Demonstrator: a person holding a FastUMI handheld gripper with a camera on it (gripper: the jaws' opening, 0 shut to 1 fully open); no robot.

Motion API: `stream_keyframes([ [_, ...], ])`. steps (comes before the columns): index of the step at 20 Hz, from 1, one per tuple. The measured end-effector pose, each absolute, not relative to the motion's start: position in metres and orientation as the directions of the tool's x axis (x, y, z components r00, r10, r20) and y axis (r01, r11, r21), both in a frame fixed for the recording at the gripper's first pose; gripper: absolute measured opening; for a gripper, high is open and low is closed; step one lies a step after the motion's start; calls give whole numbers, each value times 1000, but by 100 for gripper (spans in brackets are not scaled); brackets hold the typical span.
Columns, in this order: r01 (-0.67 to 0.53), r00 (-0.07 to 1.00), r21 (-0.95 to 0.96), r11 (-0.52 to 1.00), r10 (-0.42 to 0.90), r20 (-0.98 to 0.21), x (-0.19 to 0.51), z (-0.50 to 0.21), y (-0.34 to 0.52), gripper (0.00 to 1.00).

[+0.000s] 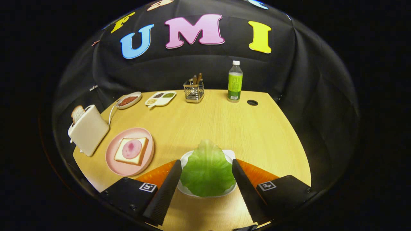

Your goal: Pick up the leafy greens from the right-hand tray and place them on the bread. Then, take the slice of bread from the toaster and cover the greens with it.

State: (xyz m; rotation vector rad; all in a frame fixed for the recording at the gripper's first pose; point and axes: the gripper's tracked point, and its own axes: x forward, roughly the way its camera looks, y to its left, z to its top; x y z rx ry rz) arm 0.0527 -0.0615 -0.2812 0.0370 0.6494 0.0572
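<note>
A green lettuce leaf (207, 170) lies on a small white tray (229, 155) on the wooden table. My gripper (205, 165) is open, with one finger on each side of the leaf and tray and neither finger pressing on the leaf. To the left, a pink plate (113, 163) holds a slice of bread (120, 154) topped with a round slice of ham (132, 148). Further left stands a white toaster (89, 129) with a slice of bread (77, 113) sticking out of its slot.
At the back of the table are an oval dish with red filling (128, 100), a divided white dish (160, 98), a wire holder with utensils (194, 90), a green-labelled bottle (235, 82) and a cable hole (252, 102). The toaster's cord runs behind it.
</note>
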Motion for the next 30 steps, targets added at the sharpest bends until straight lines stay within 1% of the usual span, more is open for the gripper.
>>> stream_keyframes([
  [4,-71,753,40,997,79,-654,64,-316,-59,98],
  [8,-53,713,34,998,62,-698,68,-340,-65,98],
  [11,-48,701,41,998,63,-710,67,-347,-69,98],
  [14,-46,690,57,997,73,-720,67,-354,-70,94],
  [15,-52,686,64,997,82,-723,68,-356,-67,94],
  [17,-70,688,36,997,74,-722,69,-359,-69,92],
  [19,-81,690,26,996,75,-720,72,-360,-68,76],
  [21,-73,690,30,997,72,-720,74,-361,-67,67],
  [23,-67,691,29,997,68,-720,75,-363,-67,40],
  [25,-78,696,22,997,70,-714,75,-361,-67,40],
  [26,-73,701,20,997,66,-710,74,-361,-67,11],
  [28,-96,702,10,995,74,-709,74,-361,-65,10],
  [30,-97,690,47,994,101,-717,75,-363,-62,7],
])
